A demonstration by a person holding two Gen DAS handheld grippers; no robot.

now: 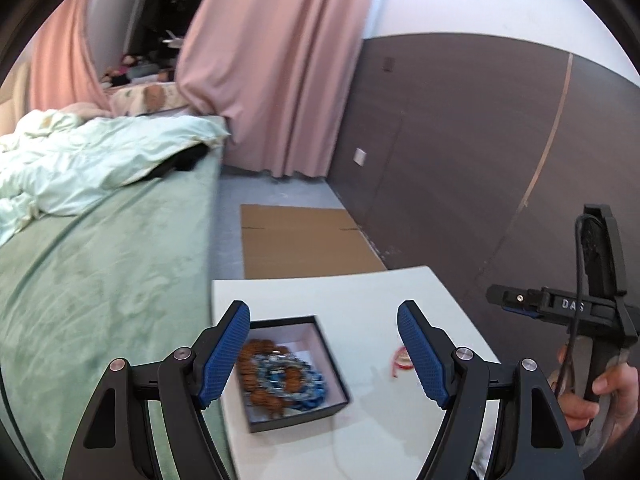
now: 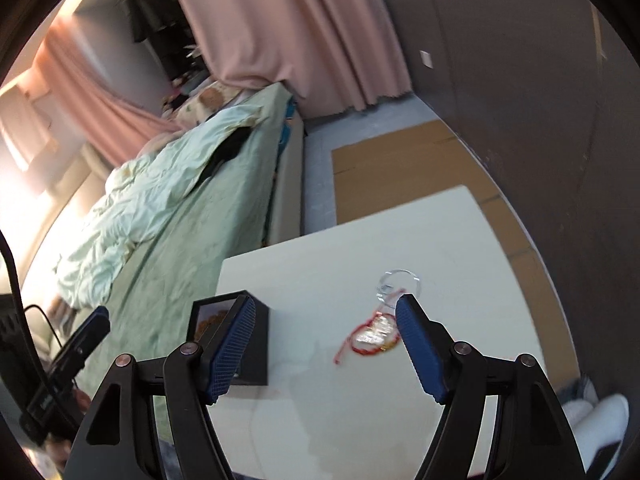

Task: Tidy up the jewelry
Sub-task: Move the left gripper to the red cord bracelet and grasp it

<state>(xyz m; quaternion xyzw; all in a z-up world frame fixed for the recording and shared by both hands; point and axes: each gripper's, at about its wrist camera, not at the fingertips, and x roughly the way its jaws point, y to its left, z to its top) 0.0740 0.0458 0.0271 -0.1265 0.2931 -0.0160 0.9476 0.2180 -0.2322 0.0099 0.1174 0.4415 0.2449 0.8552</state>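
Tabletop [image 2: 360,248] smooth, faintly glossy white; box [image 1: 336,364] matt black card; bed cover [image 1: 100,280] soft green cloth; finger pads [image 1: 224,352] textured blue rubber.

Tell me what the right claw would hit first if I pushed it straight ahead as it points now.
Probably bare white table. The right claw is open, with the red-string bracelet just inside its right finger and the black jewelry box behind its left. Depth is unclear, so the bracelet might be clipped.

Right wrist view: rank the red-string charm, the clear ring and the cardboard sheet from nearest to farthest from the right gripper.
1. Red-string charm, on the white table beside the right gripper's right finger.
2. Clear ring, just beyond the charm.
3. Cardboard sheet, on the floor past the table's far edge.
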